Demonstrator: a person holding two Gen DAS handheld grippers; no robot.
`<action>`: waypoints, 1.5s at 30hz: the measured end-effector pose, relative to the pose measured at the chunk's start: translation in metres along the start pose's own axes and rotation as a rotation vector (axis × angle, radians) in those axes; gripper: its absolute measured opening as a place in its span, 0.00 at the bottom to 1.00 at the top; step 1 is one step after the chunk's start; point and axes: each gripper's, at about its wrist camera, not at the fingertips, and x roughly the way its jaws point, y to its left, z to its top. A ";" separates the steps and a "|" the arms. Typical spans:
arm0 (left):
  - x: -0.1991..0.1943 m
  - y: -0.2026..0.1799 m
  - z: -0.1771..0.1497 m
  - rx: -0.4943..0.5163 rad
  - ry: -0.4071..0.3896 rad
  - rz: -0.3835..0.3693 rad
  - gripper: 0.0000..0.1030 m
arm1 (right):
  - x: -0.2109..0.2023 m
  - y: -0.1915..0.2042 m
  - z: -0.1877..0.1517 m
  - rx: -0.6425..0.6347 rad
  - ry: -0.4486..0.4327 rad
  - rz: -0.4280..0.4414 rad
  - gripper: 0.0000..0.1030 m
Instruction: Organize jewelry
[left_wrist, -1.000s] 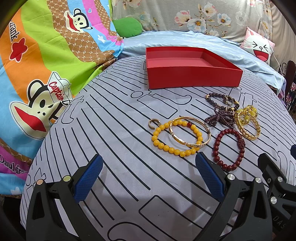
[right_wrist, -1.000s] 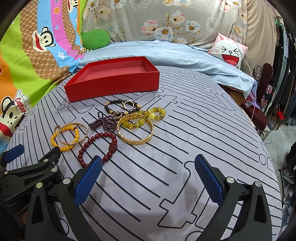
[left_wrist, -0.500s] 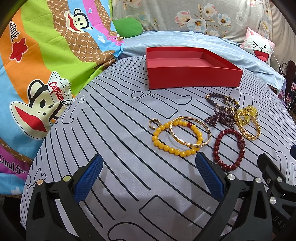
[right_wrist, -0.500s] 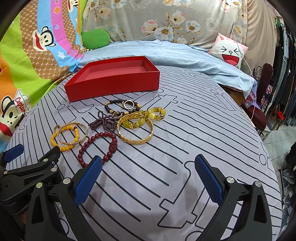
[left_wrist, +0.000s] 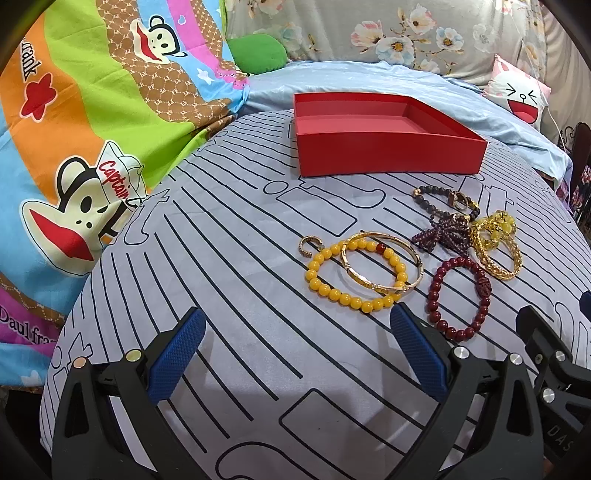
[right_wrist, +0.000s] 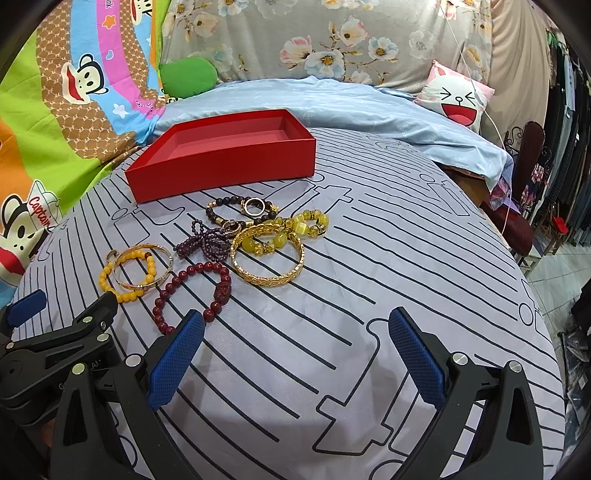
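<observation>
Left gripper (left_wrist: 295, 347) and right gripper (right_wrist: 295, 347), side by side above the striped grey cloth (right_wrist: 369, 295); both were spread wide, blue pads (left_wrist: 177, 354) apart, holding and touching nothing. One red box (left_wrist: 388, 155) stood open at the far side of the cloth. Between box and grippers lay the jewelry, at least seven pieces: one yellow bead bracelet (left_wrist: 321, 286) overlapping one plain gold bangle (left_wrist: 382, 288), one small gold ring (left_wrist: 308, 245) just beside them, one dark red bead bracelet (left_wrist: 436, 299), one purple bead strand (left_wrist: 447, 232), one black bead bracelet (left_wrist: 436, 192), one broad gold bangle (right_wrist: 267, 278). Some pale yellow beads (right_wrist: 314, 221) overlapped that bangle; their count could not be told.
</observation>
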 end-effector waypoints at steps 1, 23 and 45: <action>0.000 0.001 0.000 -0.002 0.001 0.000 0.93 | 0.000 0.000 0.000 -0.003 -0.002 -0.002 0.94; 0.003 0.038 -0.004 -0.088 0.030 -0.032 0.93 | 0.004 -0.028 -0.001 0.086 0.046 0.021 0.94; 0.008 0.024 0.025 -0.027 0.043 -0.074 0.93 | 0.043 -0.013 0.037 0.033 0.096 0.104 0.77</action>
